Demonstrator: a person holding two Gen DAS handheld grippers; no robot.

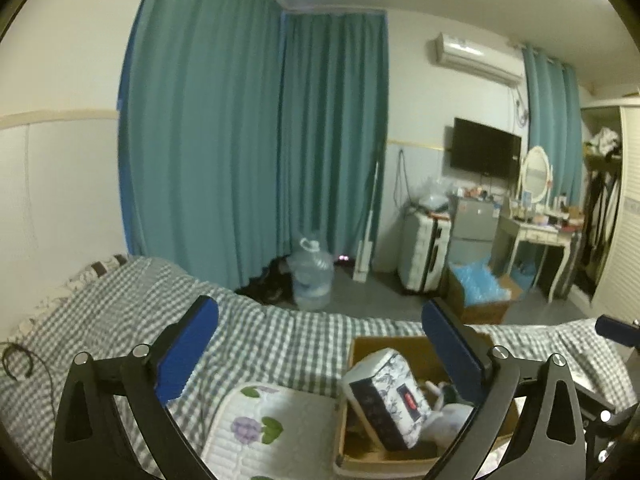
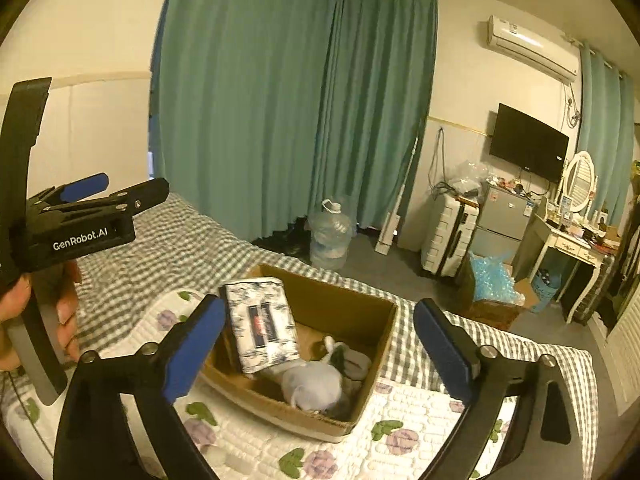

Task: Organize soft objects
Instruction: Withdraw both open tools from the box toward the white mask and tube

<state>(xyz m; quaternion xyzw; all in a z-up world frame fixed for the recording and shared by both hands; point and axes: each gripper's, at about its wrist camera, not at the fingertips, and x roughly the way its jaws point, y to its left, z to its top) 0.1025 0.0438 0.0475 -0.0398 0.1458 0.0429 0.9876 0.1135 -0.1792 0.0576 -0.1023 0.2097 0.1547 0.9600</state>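
A cardboard box (image 2: 320, 312) sits on a floral quilt (image 2: 400, 440) on a checked bed. Inside, a patterned tissue pack (image 2: 262, 322) leans tilted against the box's left wall, long axis rising away from the camera. A pale soft toy (image 2: 316, 384) lies beside it. Left gripper (image 1: 320, 348) and right gripper (image 2: 320, 344) hover above, jaws wide apart, holding nothing.

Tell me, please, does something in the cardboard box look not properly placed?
Yes. The patterned tissue pack does not lie flat: it leans tilted against the left wall of the cardboard box, one end sticking above the rim. The soft white items lie on the box bottom beside it.
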